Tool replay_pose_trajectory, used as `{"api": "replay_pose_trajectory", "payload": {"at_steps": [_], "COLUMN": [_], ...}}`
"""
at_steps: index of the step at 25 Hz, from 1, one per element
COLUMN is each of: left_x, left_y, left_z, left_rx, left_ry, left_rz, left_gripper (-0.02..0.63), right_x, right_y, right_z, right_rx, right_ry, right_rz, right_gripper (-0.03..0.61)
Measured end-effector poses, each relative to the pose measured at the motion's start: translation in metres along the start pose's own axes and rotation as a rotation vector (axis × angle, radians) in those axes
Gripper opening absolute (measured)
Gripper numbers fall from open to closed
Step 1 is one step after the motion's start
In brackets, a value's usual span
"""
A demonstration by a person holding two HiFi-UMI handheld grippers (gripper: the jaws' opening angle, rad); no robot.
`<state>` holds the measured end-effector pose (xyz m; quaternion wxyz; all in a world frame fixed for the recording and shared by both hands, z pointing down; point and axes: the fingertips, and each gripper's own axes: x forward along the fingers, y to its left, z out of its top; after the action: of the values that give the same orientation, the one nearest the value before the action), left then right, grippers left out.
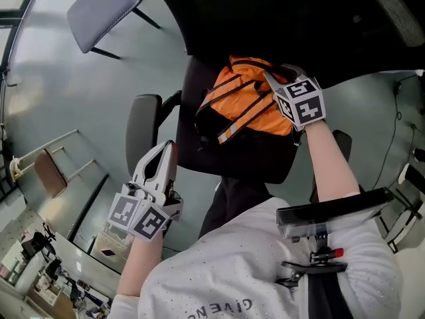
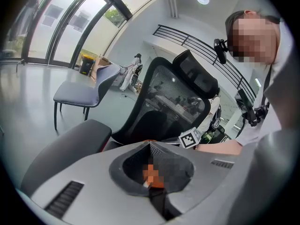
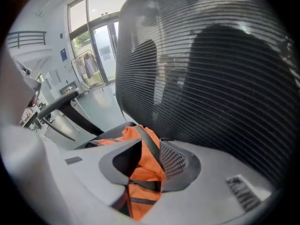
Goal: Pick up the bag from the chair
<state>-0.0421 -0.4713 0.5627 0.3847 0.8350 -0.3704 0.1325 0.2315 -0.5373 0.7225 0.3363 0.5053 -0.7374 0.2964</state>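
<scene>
An orange bag [image 1: 247,102] with dark straps lies on the seat of a black office chair [image 1: 199,145]. My right gripper [image 1: 275,80] is at the bag's top right edge, close to the mesh backrest [image 3: 211,69]. In the right gripper view its jaws [image 3: 152,144] are shut on the bag's orange fabric [image 3: 145,172] and a dark strap. My left gripper [image 1: 166,153] hovers apart from the bag, beside the chair's left armrest [image 1: 142,123], jaws shut with nothing between them. In the left gripper view [image 2: 150,146] the armrest [image 2: 65,146] and backrest [image 2: 173,97] fill the front.
A grey side chair [image 1: 99,10] stands on the floor beyond the office chair, also visible as the grey chair [image 2: 79,92]. A brown-seated chair [image 1: 50,173] and cluttered desks sit at lower left. A black camera mount [image 1: 329,212] hangs on the person's chest.
</scene>
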Motion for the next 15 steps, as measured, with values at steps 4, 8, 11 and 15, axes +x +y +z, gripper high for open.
{"api": "replay_pose_trajectory", "payload": {"at_steps": [4,8,11,15], "left_x": [0.003,0.012,0.016,0.011], "left_y": [0.002,0.003,-0.001,-0.005], "left_z": [-0.003,-0.009,-0.014,-0.023], "left_rx": [-0.019,-0.026,-0.028,-0.026], "left_ry": [0.002,0.013,0.025,0.046], "left_rz": [0.0,-0.007,-0.012,-0.001], "left_gripper": [0.012,0.012,0.012,0.012], "right_x": [0.013,0.028,0.038,0.047], "right_y": [0.007,0.027,0.037,0.048], "right_z": [-0.003,-0.013,-0.023,-0.033], "right_rx": [-0.045,-0.143,-0.174,-0.193], "right_ry": [0.065,0.139,0.184,0.216], "right_rz": [0.053,0.125,0.165,0.194], "right_gripper": [0.188,0.285,0.39,0.389]}}
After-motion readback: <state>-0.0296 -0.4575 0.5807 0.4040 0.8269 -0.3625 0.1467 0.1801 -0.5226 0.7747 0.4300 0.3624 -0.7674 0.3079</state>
